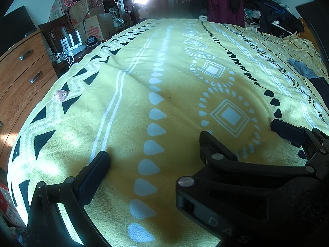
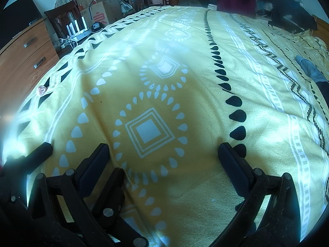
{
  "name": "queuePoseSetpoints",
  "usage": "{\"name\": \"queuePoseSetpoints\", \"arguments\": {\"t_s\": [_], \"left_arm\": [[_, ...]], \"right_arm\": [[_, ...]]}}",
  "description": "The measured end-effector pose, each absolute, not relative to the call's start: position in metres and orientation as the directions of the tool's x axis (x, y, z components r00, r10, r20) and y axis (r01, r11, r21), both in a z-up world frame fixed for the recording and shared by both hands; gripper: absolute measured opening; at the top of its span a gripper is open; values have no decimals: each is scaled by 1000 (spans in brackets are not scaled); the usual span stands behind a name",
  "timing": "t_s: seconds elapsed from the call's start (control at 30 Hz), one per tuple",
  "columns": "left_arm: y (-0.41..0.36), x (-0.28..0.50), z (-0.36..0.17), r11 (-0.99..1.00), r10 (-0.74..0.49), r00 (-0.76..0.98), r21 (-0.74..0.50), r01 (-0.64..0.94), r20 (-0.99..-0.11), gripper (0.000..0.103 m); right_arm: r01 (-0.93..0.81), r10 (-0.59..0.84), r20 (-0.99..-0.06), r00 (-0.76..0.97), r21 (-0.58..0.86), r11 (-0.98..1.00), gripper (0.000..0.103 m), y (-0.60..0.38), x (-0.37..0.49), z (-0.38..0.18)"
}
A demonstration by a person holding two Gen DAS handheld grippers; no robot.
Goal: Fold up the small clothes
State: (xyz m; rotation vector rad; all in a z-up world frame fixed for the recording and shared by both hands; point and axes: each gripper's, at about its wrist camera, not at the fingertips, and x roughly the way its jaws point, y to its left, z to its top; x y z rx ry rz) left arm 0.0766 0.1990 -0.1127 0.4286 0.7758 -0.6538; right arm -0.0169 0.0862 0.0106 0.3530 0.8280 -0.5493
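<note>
Left gripper (image 1: 153, 146): nearest item in the left wrist view. Fingers spread wide, nothing between them. It sits low over the bedspread (image 1: 127, 107); whether the tips touch the cloth cannot be told.
Right gripper (image 2: 163, 147): nearest item in the right wrist view. Fingers also spread wide and empty, straddling a white diamond motif (image 2: 149, 132) printed on the bedspread. The two units are side by side, the left one just to the left of the right one.
Bedspread: yellow patterned cloth, largely flat with shallow wrinkles. It serves as the work surface and as the reference landmark for all entries below.
Pink bead (image 1: 60, 96): a small round item near the left edge of the bedspread, beyond the grippers. Not part of the task.
Garment (image 1: 308, 74): a grey and dark piece lying at the right edge of the bedspread, well apart from both grippers and beyond them. Only part of it is in frame; its type cannot be told. It is the only loose small item on the bedspread, so it is judged to be the task item.
Handling (judgement): expect light, limp fabric that sags and drags; not fragile. Pinch a single layer at a hem or corner, one gripper per corner.
Clothes pile (image 1: 246, 2): heaped beyond the far end of the bedspread.
</note>
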Motion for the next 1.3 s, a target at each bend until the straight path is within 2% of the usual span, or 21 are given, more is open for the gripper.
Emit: {"name": "queuePoseSetpoints", "arguments": {"t_s": [1.3], "left_arm": [[199,76,-113,724,-379,535,117,680,-755,103]], "right_arm": [[585,-316,-771,553,90,806,103,86,-12,6]]}}
